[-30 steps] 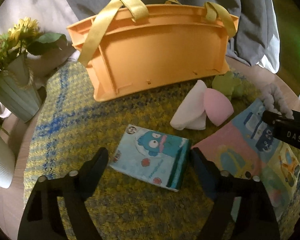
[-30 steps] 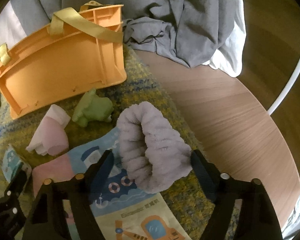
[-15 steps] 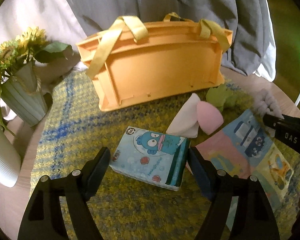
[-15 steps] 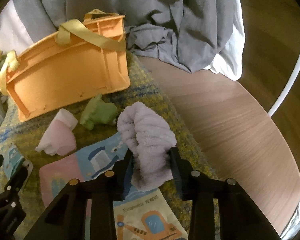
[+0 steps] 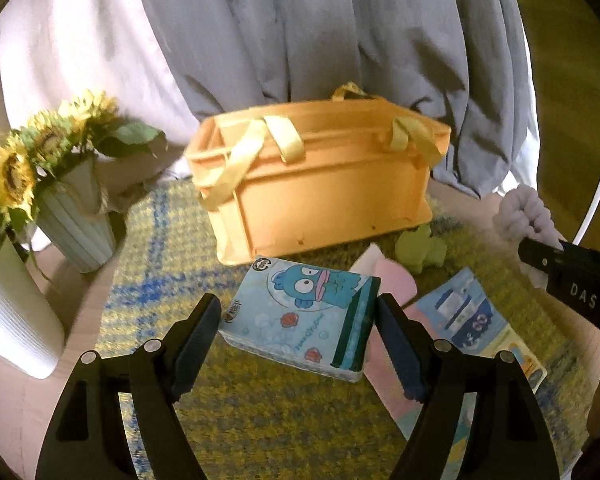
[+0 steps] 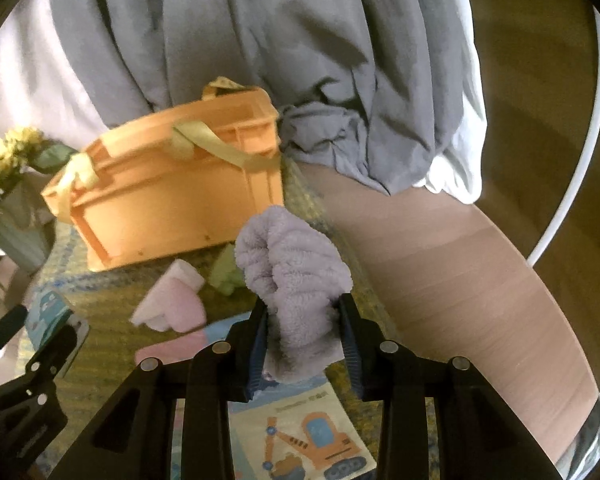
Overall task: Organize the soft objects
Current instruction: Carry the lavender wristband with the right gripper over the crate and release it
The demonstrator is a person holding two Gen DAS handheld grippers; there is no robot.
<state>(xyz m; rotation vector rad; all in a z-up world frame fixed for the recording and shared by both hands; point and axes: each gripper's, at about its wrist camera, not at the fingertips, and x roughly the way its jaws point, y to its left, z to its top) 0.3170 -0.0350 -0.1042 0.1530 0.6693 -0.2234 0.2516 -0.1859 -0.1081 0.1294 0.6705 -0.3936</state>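
Observation:
My right gripper (image 6: 304, 312) is shut on a fluffy lilac band (image 6: 292, 268) and holds it lifted above the mat; the band also shows in the left wrist view (image 5: 524, 216). My left gripper (image 5: 298, 312) is open, its fingers on either side of a blue cartoon tissue pack (image 5: 304, 312) lying on the mat. An orange basket with yellow straps (image 5: 320, 184) stands behind, also in the right wrist view (image 6: 172, 200). A pink and white sponge (image 6: 172, 304), a green soft toy (image 5: 420, 248) and a printed cloth book (image 5: 472, 320) lie on the mat.
A yellow and blue woven mat (image 5: 160, 248) covers a round wooden table (image 6: 460, 280). Sunflowers in a ribbed pot (image 5: 76, 216) and a white vase (image 5: 12, 312) stand at the left. Grey and white fabric (image 5: 320, 32) hangs behind the basket.
My right gripper closed on the lilac band and lifted it off the mat. My left gripper moved forward so its fingers flank the tissue pack.

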